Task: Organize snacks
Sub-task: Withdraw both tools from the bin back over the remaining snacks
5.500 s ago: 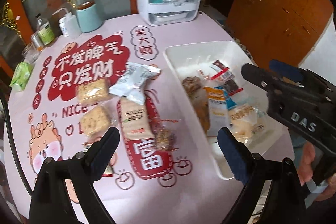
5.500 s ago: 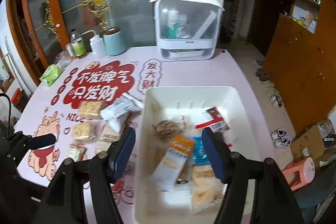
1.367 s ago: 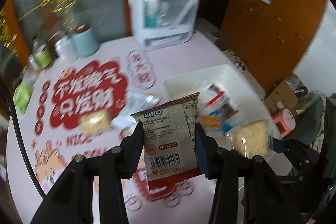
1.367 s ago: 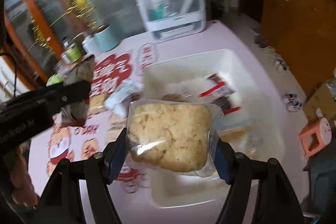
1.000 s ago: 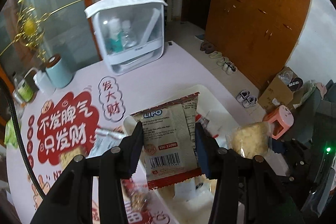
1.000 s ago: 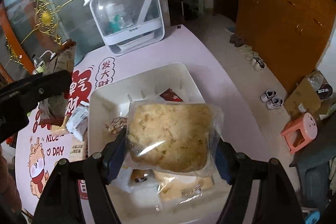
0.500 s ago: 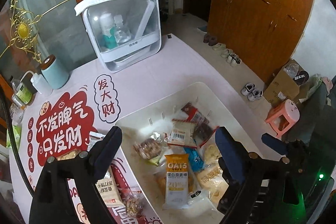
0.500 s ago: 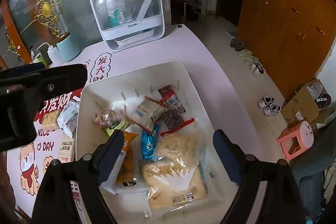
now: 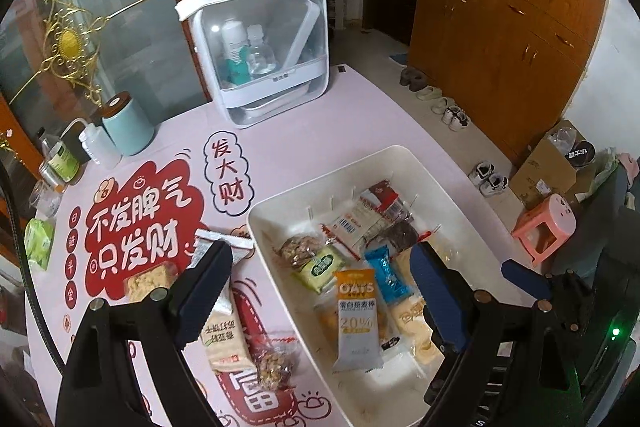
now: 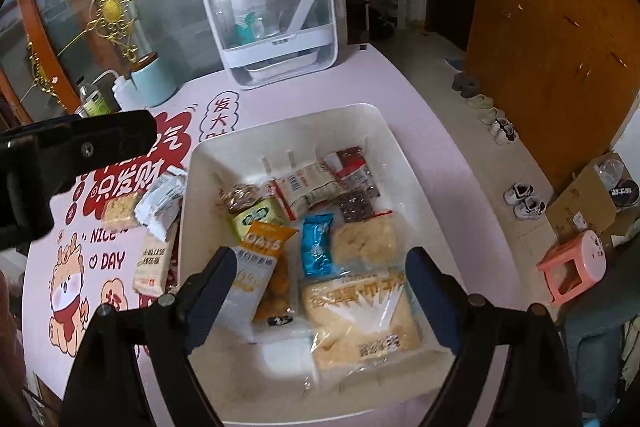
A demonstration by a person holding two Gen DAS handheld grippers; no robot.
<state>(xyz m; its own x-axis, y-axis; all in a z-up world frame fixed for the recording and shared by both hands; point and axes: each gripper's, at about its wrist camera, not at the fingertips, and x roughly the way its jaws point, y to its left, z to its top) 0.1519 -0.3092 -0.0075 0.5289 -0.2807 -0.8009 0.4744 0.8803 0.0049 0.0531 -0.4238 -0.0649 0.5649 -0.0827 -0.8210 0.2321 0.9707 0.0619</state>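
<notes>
A white bin [image 9: 372, 157] [image 10: 280, 121] on the pink table holds several snack packets, among them an orange OATS bar [image 9: 356, 311] [image 10: 260, 259], a blue packet [image 10: 317, 243], a LIPO packet [image 10: 306, 189] and a yellow cracker pack [image 10: 364, 237]. My left gripper [image 9: 320, 303] is open and empty above the bin's left rim. My right gripper [image 10: 318, 299] is open and empty above the bin's near half. Loose snacks lie left of the bin: a beige bar [image 9: 225, 337], a silver packet [image 10: 162, 201], a cracker square [image 10: 120, 211] and a nut cluster [image 9: 274, 367].
A white lidded organizer with bottles [image 9: 260, 55] stands at the table's back. A teal canister [image 9: 127, 125], squeeze bottle and jars sit at the back left. The table edge drops off right of the bin; a pink stool [image 9: 544, 227], boxes and shoes are on the floor.
Both grippers held snacks over the bin, the left a LIPO packet, the right a cracker pack. Both have opened and the two packets now lie in the bin.
</notes>
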